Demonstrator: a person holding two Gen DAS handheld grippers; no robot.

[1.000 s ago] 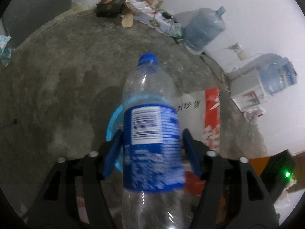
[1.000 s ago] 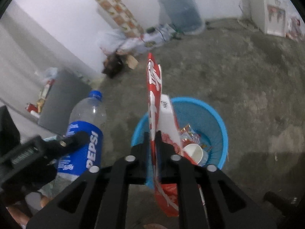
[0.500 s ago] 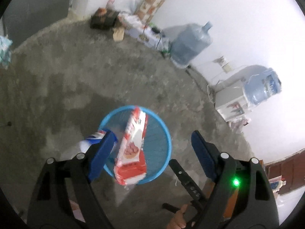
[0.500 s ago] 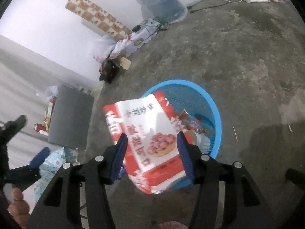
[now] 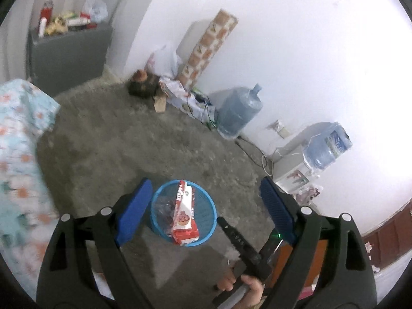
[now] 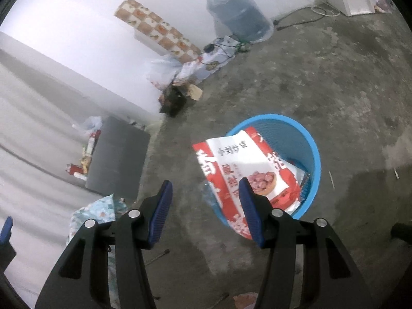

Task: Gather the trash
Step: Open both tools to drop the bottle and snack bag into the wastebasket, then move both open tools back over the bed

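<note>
A round blue plastic trash basket (image 5: 209, 206) (image 6: 315, 154) stands on the concrete floor. A red and white snack bag (image 5: 184, 213) (image 6: 242, 164) lies across its rim, partly inside. A clear plastic bottle (image 5: 162, 206) lies in the basket beside the bag. My left gripper (image 5: 206, 211) is open and empty, high above the basket. My right gripper (image 6: 206, 208) is open and empty, above the floor just left of the basket.
Two large water jugs (image 5: 239, 110) (image 5: 327, 149) stand by the white wall, one on a white dispenser (image 5: 291, 170). A grey cabinet (image 6: 118, 159) with clutter is at the left. A floral cloth (image 5: 18, 154) lies at the left edge. Bags and cables lie along the wall.
The left gripper opened and let go of the bottle. The right gripper opened and let go of the snack bag. Both now lie in the basket, and both grippers rose away.
</note>
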